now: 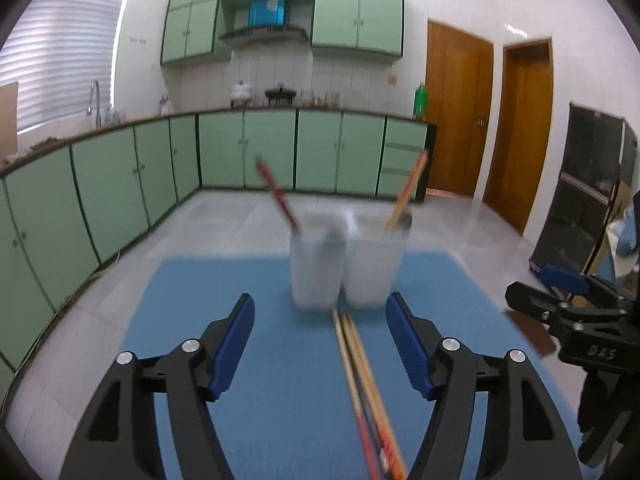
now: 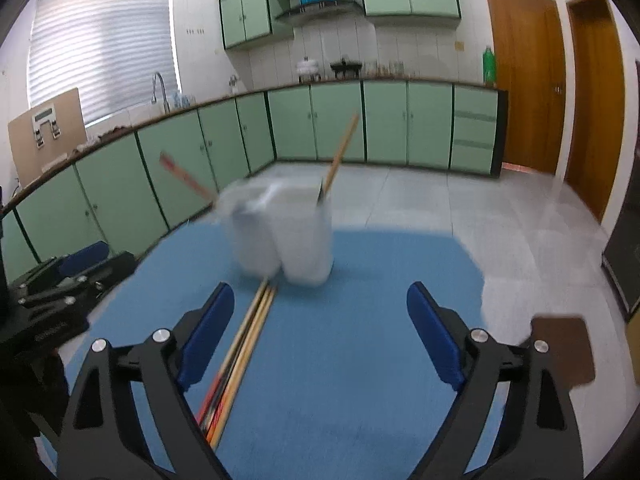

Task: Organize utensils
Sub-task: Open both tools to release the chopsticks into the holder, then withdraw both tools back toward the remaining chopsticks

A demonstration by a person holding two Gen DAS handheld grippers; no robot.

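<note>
Nearest us in the left wrist view, our left gripper [image 1: 320,344] stands wide with nothing pressed between its blue pads [image 1: 232,344] — the bundle of chopsticks [image 1: 362,384] lies on the blue mat [image 1: 192,308] at lower centre, running up toward two white cups [image 1: 344,264] at mid-frame. Each cup holds a leaning stick: a red one [image 1: 278,196] on the left, a tan one [image 1: 408,190] on the right. Our right gripper [image 2: 320,336] also gapes wide and empty — in its view the chopsticks lie just inside its left pad, lower left of centre. Everything close is blurred.
</note>
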